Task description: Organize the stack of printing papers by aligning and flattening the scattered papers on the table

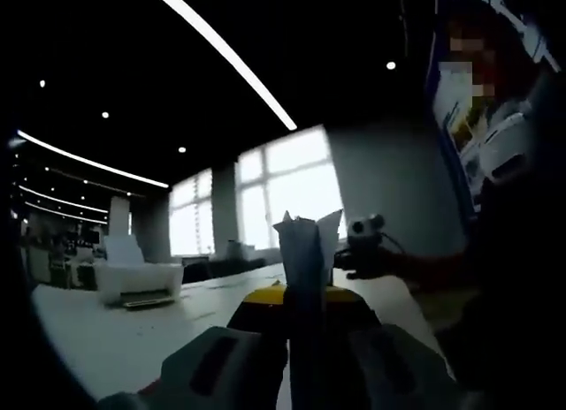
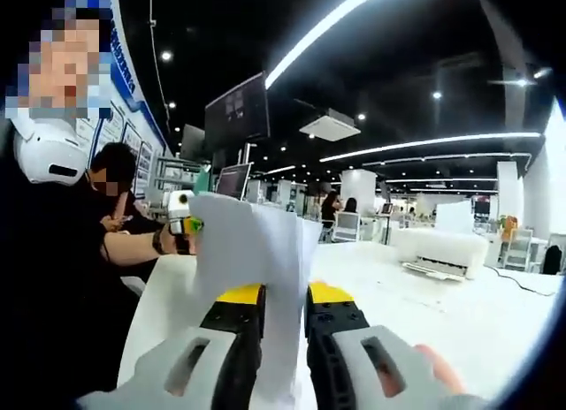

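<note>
Gripping from both ends now: the right gripper (image 2: pixel 283 326) has its yellow-tipped jaws clamped on the paper stack (image 2: pixel 252 277), which stands upright on edge between them, its long axis running top to bottom in the right gripper view, lower edge down toward the white table (image 2: pixel 460 326). Over in the left gripper view, the left gripper (image 1: pixel 305 339) is pinched on the same paper stack (image 1: pixel 305 251), sheets rising straight up from its jaws with ragged, uneven corners at the top, so alignment looks unfinished. Both tools sit at the stack itself, facing each other from opposite sides, neither one nearer than the other. Across the stack in the right gripper view you catch the other gripper and the person's forearm (image 2: pixel 133 246) reaching in from the left, held roughly level. Far off on the table sits a white printer (image 1: pixel 137 277). By my read, the coming move turns on that vertical stack: tap the bottom edge down on the tabletop to square the sheets, then lay it flat.
</note>
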Available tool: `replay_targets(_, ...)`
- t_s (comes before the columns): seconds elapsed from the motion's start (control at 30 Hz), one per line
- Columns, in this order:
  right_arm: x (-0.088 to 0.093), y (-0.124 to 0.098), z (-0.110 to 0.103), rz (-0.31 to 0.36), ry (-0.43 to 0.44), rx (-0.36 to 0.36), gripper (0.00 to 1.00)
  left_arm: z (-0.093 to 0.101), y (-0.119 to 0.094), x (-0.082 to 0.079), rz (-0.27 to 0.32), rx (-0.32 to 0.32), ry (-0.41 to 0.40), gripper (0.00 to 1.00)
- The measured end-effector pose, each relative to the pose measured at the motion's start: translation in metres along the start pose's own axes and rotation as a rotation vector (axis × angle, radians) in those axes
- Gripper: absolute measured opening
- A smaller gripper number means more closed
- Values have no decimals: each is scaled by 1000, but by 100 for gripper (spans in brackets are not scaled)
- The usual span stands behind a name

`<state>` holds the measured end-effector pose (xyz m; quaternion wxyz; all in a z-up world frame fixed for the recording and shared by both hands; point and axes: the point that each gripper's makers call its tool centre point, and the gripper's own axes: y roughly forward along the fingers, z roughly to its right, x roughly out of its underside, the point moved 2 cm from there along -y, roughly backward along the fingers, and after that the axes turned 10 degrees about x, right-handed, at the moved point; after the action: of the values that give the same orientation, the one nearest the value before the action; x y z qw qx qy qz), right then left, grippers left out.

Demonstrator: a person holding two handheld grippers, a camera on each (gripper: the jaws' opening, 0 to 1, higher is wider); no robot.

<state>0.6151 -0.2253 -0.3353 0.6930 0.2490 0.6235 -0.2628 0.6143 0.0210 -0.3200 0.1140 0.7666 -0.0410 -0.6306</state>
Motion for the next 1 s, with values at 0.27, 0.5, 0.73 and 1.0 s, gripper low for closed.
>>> replay_targets(0.27, 0, 3, -8, -11, -3, -34, 15, -10, 6, 1, 10, -28, -31, 16)
replay_targets(0.5, -5, -11, 2, 13, 27, -24, 15, -12, 5, 1, -5, -43, -29, 14)
replay_targets(0.73, -6, -12, -1, 28, 43, -27, 12, -13, 7, 2, -2, -44, -35, 15)
replay_targets(1.0, -9, 1, 4, 15, 110, 97, 16, -13, 11, 3, 1, -43, -43, 17)
